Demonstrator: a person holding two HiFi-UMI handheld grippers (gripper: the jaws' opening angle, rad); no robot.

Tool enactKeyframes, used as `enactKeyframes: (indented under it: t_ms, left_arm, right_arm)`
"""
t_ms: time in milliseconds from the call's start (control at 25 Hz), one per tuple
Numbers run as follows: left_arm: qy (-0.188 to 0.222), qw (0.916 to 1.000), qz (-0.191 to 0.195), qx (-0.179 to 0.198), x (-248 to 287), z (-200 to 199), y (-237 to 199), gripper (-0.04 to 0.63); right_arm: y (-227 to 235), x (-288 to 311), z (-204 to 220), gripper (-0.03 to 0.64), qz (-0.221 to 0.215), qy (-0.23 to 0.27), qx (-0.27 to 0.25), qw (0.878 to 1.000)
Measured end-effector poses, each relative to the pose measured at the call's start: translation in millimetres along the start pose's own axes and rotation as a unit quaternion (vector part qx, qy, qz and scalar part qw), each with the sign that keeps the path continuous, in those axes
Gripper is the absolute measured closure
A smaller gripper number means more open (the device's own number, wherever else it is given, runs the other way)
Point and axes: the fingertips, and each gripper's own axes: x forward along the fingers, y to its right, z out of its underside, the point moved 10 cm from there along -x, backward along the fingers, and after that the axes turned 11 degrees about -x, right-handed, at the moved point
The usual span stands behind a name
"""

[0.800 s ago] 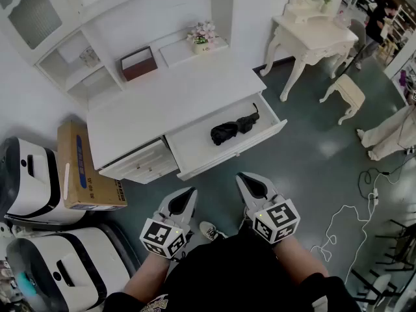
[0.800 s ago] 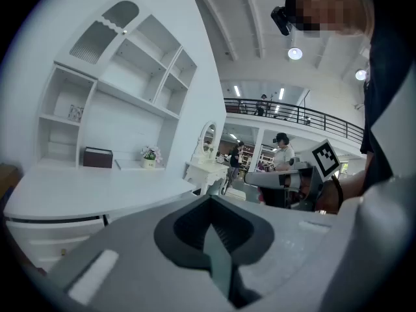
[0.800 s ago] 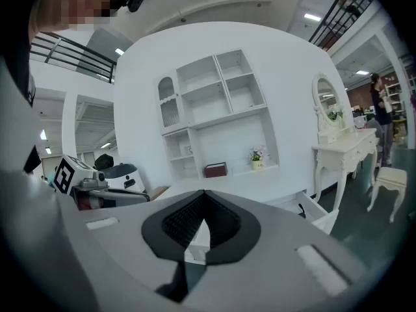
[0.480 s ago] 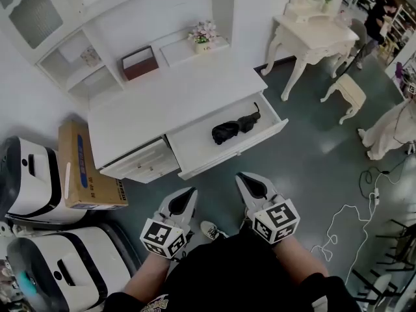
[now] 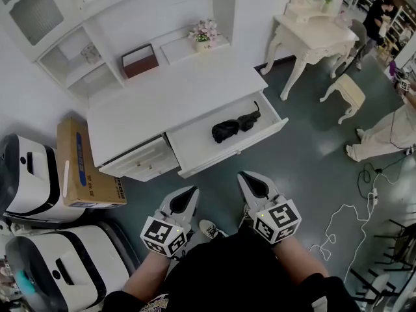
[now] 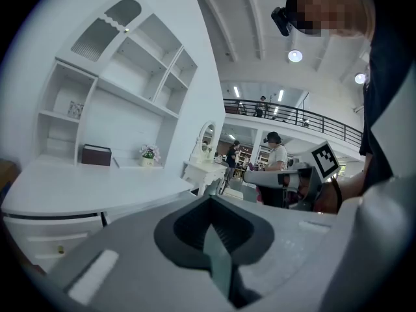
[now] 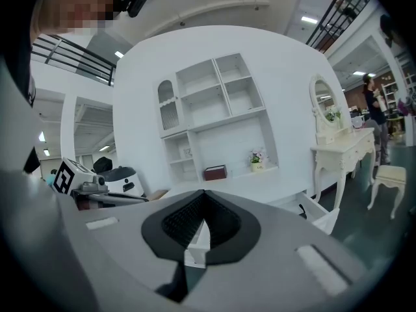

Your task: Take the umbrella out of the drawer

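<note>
The open drawer (image 5: 195, 149) under the white tabletop (image 5: 175, 93) holds a folded black umbrella (image 5: 234, 126), lying toward its right end. The left claw (image 5: 192, 191) and right claw (image 5: 242, 176) are both pressed together and empty, well apart from the drawer. Since earlier, umbrella and claws have stayed put; only a bystander (image 5: 380, 142) at the right edge has moved.

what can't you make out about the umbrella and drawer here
- Head view: umbrella too small to tell its strap or handle details.
- Right gripper view: drawer wall hides all but the umbrella's dark tip.
- Left gripper view: left hand-held gripper body blocks drawer and umbrella entirely.
</note>
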Motion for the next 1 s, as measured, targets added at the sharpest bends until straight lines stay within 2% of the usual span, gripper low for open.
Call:
enactKeyframes:
  t_ms: [640, 1000]
  left_arm:
    - [0.000, 0.9998, 0.014, 0.010, -4.9, -0.1, -4.5, 0.594]
    - [0.013, 0.9999, -0.008, 0.000, -2.9, -4.1, -9.8, 0.594]
  right_arm:
    - [2.0, 10.6, -3.8, 0.591, 0.010, 0.003, -0.009, 1.000]
    - [16.4, 24.0, -4.8, 0.591, -0.005, -0.001, -0.020, 1.000]
